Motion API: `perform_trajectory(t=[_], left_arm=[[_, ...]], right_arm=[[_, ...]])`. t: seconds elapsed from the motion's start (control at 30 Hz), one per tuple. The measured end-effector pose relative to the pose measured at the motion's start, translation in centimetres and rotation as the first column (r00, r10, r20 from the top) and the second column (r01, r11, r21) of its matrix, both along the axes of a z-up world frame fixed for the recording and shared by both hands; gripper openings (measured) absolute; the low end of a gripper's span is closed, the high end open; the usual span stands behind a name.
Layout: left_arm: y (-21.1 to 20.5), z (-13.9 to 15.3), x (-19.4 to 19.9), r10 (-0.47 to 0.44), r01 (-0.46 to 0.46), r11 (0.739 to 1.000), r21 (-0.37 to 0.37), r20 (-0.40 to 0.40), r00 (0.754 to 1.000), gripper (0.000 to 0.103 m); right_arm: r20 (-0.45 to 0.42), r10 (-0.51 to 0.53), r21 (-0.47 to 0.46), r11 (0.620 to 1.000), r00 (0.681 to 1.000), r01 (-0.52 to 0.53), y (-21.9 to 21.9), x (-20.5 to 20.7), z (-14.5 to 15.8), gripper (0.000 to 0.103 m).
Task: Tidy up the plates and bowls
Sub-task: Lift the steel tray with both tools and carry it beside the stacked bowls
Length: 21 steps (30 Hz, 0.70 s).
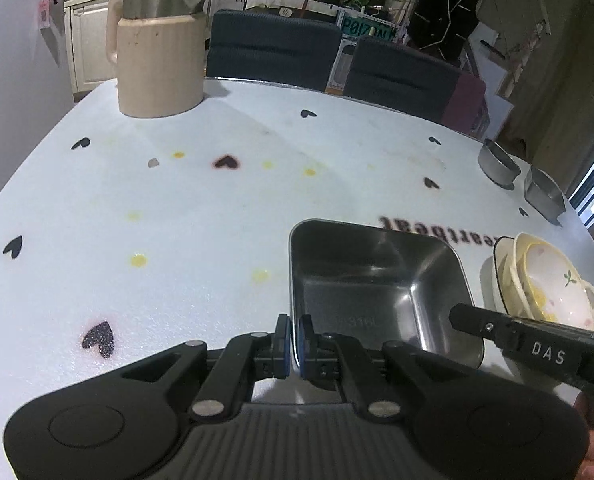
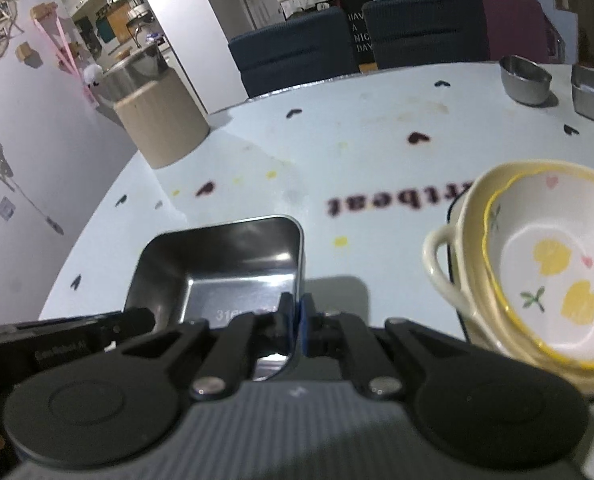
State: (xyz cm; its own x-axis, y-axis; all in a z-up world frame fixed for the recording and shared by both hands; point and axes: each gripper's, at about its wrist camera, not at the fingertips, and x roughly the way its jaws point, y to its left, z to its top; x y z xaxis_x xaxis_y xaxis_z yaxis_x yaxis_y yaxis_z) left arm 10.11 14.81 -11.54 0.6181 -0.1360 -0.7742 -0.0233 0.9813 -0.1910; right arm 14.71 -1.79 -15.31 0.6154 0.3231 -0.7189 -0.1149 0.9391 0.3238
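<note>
The left gripper [image 1: 293,334] is clamped on the left wall of the steel tray [image 1: 377,280]. The right gripper [image 2: 297,320] is clamped on the tray's opposite wall. The tray spans both grippers, just above the worktop [image 1: 177,220]. Judged thin, stiff and light; its polished walls are likely slippery, so keep both rim grips level. Right of the right gripper, the stacked bowls [image 2: 545,264] are ceramic, likely fragile; take them at a handle or rim.
</note>
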Motion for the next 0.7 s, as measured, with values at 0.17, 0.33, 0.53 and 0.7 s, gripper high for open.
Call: perform_trajectory(t=[0.17, 0.33, 0.53, 0.7], left_arm=[[0.0, -0.7, 0.2, 0.001, -0.001, 1.000, -0.007, -0.007, 1.000, 0.003], [0.1, -1.3, 0.5, 0.001, -0.002, 1.000, -0.007, -0.020, 1.000, 0.003], [0.1, -2.1, 0.7, -0.005, 0.005, 1.000, -0.011, -0.031, 1.000, 0.004], [0.2, -2.7, 1.0, -0.006, 0.005, 1.000, -0.015, -0.041, 0.999, 0.003]], right_arm=[[-0.011, -0.008, -0.014, 1.000, 1.000, 0.008, 0.6, -0.5, -0.4, 0.004], [-0.021, -0.006, -0.017, 1.000, 1.000, 0.006, 1.0, -0.2, -1.0, 0.005], [-0.040, -0.019, -0.006, 1.000, 0.999, 0.018, 1.3, 0.0, -1.8, 0.005], [-0.060, -0.027, 0.014, 1.000, 0.998, 0.027, 1.3, 0.2, -2.2, 0.005]])
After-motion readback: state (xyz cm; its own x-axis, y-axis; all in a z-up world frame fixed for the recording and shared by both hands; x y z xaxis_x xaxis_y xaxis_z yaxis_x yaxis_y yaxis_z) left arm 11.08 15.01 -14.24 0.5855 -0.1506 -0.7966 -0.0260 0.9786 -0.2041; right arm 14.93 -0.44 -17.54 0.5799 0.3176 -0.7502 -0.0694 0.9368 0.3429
